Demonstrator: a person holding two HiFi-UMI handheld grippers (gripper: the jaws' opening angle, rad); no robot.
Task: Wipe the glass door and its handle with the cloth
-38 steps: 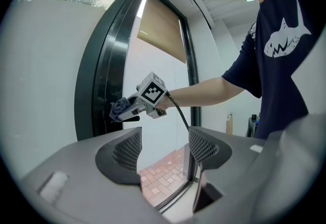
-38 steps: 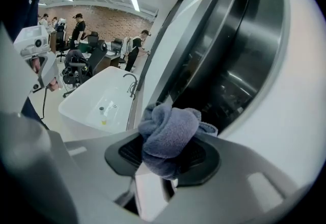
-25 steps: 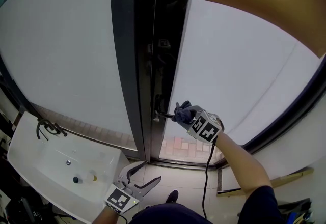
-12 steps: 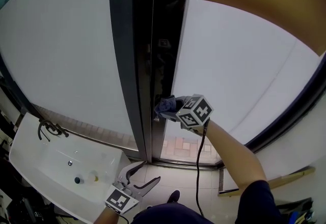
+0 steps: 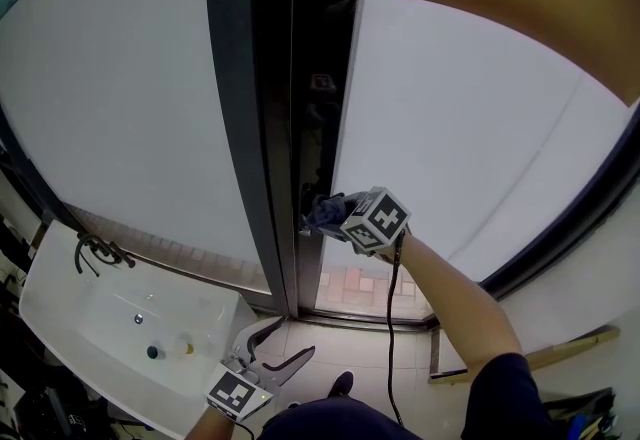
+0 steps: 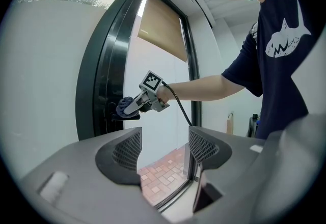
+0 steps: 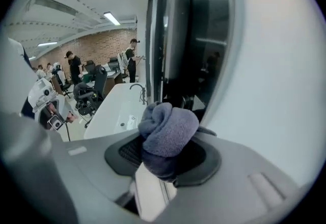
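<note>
My right claw [image 5: 322, 215] is clamped shut on the cloth [image 5: 328, 207], a bluish-grey wad that bulges up and out between the jaws in the right gripper view [image 7: 168, 129]. My arm is stretched out in front of me, and the wad is pressed against the dark handle [image 6: 122, 116] at the left edge of the door [image 5: 460, 138], just where the frosted pane meets the black frame [image 5: 238, 128]. From the left gripper view, the cloth covers the near part of the handle and only a short dark bar sticks out beneath it. I cannot tell whether the jaws themselves touch the handle, or only the cloth. My left claw [image 5: 284, 341] hangs low by my body, well apart from the door, its jaws spread wide with nothing between them; through the gap I see only the lower pane and red brick paving [image 6: 162, 174] beyond it. Down to my left stands a white sink [image 5: 40, 273] with a dark tap [image 5: 95, 250] at its far rim. In its basin, near the drain, lie two small things side by side, one dark blue [image 5: 150, 352] and one pale yellow [image 5: 182, 347]; they are too small to name.
</note>
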